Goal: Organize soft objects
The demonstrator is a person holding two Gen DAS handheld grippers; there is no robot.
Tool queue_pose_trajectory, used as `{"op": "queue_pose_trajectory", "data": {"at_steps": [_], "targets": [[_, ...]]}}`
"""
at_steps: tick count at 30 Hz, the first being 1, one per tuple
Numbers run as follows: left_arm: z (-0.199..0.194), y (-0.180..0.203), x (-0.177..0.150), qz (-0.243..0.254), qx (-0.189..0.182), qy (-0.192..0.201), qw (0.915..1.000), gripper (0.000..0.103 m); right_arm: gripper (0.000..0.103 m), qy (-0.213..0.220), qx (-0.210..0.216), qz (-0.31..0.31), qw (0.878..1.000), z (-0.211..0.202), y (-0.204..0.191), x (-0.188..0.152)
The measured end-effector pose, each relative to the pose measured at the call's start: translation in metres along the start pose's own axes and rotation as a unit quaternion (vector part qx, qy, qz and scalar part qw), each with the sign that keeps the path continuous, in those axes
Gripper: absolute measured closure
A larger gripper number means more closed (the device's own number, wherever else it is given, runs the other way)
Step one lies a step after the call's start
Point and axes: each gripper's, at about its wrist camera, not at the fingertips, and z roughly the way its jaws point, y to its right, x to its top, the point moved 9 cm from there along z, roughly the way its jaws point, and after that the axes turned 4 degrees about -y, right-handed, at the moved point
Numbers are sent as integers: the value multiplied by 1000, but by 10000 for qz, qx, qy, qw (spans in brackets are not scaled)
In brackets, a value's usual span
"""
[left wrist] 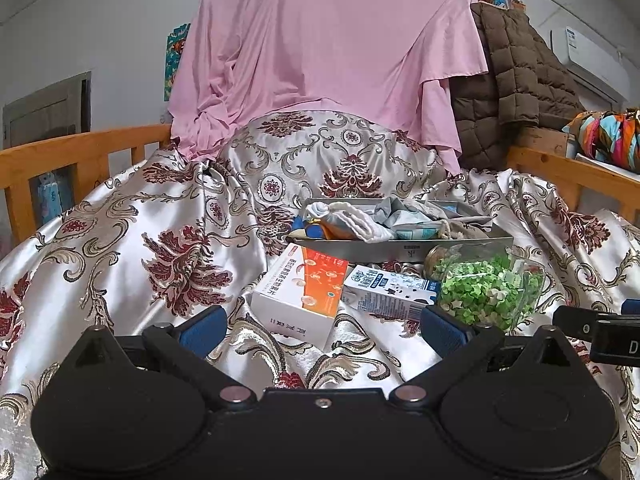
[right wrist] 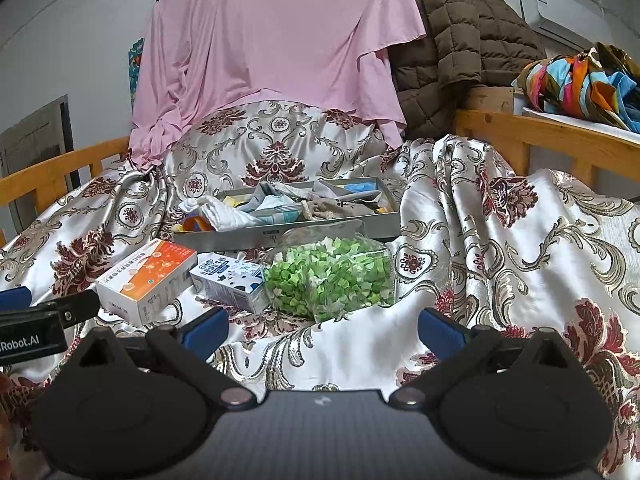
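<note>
A grey tray [left wrist: 384,249] sits on the patterned bedspread, filled with soft things: a white cloth [left wrist: 360,220], socks and small packets. It also shows in the right wrist view [right wrist: 280,236]. In front of it lie an orange-and-white box [left wrist: 304,292], a small milk carton [left wrist: 388,292] and a clear bag of green paper stars [left wrist: 488,288]. My left gripper [left wrist: 322,326] is open and empty, just before the box. My right gripper [right wrist: 322,326] is open and empty, just before the bag of stars [right wrist: 328,276].
A satin bedspread [right wrist: 500,248] covers the bed in folds. Wooden rails [left wrist: 60,160] run along both sides. A pink sheet [left wrist: 320,48] and a brown quilted jacket [left wrist: 516,72] hang behind. Colourful cloth [right wrist: 580,76] lies on a shelf at right.
</note>
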Motion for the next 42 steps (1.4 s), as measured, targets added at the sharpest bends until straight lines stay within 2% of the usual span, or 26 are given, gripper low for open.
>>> {"op": "queue_pose_trajectory", "data": {"at_steps": [42], "targets": [[0, -1, -1, -50, 10, -21, 10000, 1, 0, -9, -7, -7, 10000, 0, -1, 0]]}}
